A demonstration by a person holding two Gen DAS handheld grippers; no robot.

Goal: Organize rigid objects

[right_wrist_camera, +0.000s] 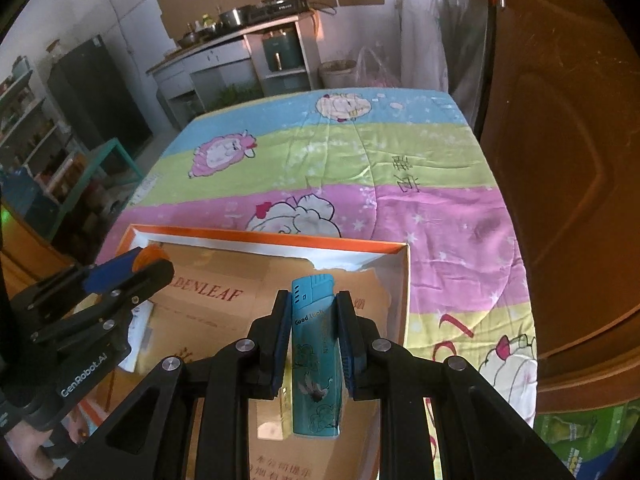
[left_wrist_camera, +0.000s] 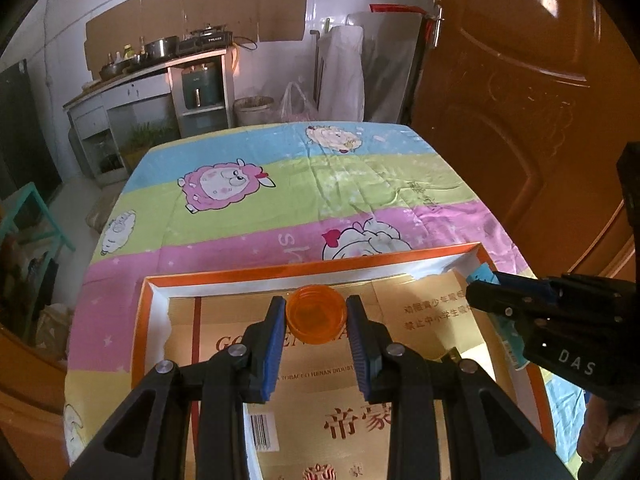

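My left gripper (left_wrist_camera: 316, 312) is shut on a round orange plastic cap (left_wrist_camera: 316, 319), held over the far left part of an open orange-rimmed box (left_wrist_camera: 312, 267) lined with gold cardboard. My right gripper (right_wrist_camera: 313, 308) is shut on a teal lighter (right_wrist_camera: 314, 360) with "Good Luck" print, held upright over the box's right part (right_wrist_camera: 403, 292). The right gripper shows in the left wrist view (left_wrist_camera: 486, 290) at the box's right wall. The left gripper shows in the right wrist view (right_wrist_camera: 138, 266) with the orange cap (right_wrist_camera: 150, 254) at its tip.
The box sits on a table covered by a striped sheep-print cloth (left_wrist_camera: 320, 184). A brown wooden door (left_wrist_camera: 520, 100) stands close on the right. A kitchen counter (left_wrist_camera: 132, 80) with pots, a bin and bags lie beyond the table's far edge.
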